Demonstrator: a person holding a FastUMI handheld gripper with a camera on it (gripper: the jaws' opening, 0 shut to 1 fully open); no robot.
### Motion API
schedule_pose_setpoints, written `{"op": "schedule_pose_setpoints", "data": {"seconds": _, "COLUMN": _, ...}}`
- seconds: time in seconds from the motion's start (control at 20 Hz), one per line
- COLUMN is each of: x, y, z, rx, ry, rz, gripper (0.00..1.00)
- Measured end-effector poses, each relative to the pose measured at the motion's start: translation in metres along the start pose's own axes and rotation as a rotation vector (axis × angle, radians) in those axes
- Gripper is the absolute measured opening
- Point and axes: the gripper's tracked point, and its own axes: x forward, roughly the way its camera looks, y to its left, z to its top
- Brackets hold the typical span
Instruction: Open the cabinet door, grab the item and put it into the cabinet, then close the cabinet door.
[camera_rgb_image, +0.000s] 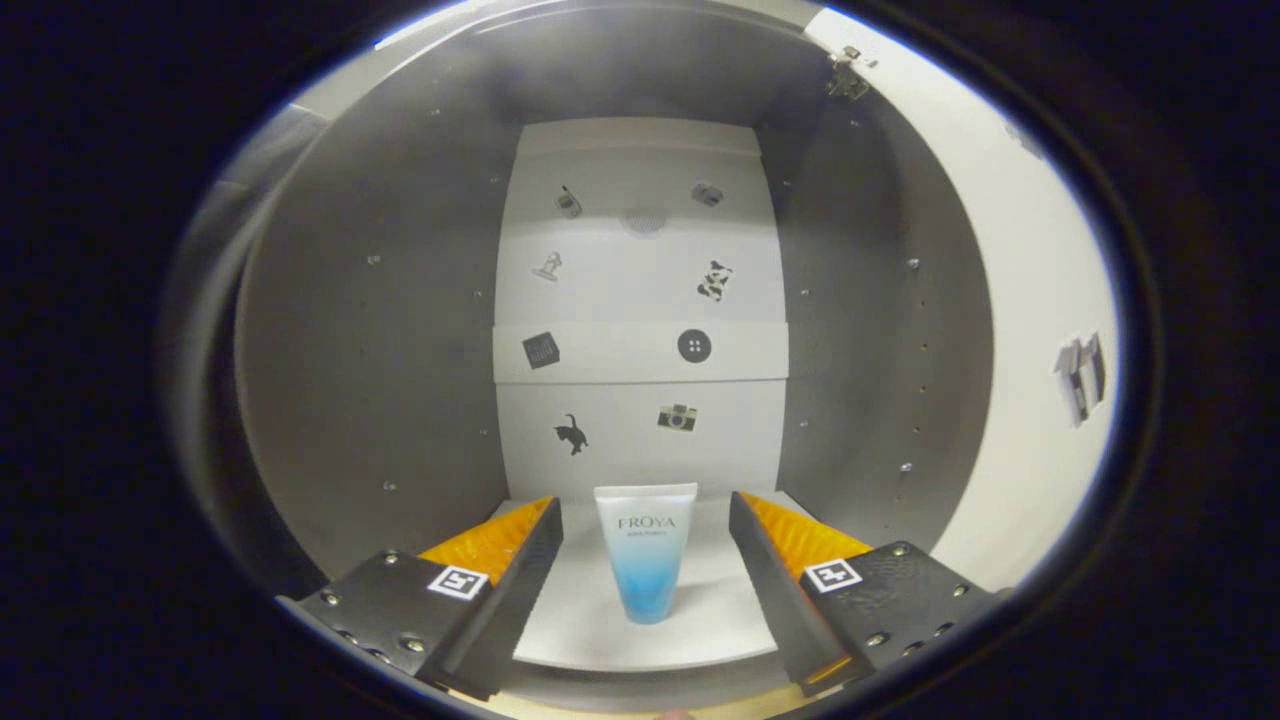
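Note:
A white and blue tube (645, 555) stands upright, cap down, on the white floor (720, 610) of the open cabinet. It sits between the two fingers of my gripper (645, 520), with a gap on each side. The fingers are spread wide and touch nothing, so the gripper is open. The cabinet door (1030, 330) is swung open to the right, with its hinge (847, 75) at the top corner. The cabinet's back wall (640, 300) carries several small stickers.
Grey side walls (370, 340) with rows of shelf-pin holes close in on both sides of the fingers. A sticker (1080, 378) sits on the inside of the open door. The cabinet's front edge (640, 690) lies just below the fingers.

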Motion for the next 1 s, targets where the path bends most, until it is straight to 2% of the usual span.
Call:
{"op": "schedule_pose_setpoints", "data": {"seconds": 0.35, "x": -0.105, "y": -0.01, "z": 0.021, "rx": -0.025, "ry": -0.021, "rz": -0.042, "gripper": 0.99}}
{"op": "schedule_pose_setpoints", "data": {"seconds": 0.7, "x": -0.239, "y": -0.026, "z": 0.024, "rx": -0.028, "ry": 0.0, "rz": -0.086, "gripper": 0.99}}
{"op": "schedule_pose_setpoints", "data": {"seconds": 1.0, "x": -0.34, "y": -0.063, "z": 0.036, "rx": -0.008, "ry": 0.0, "rz": -0.145, "gripper": 0.99}}
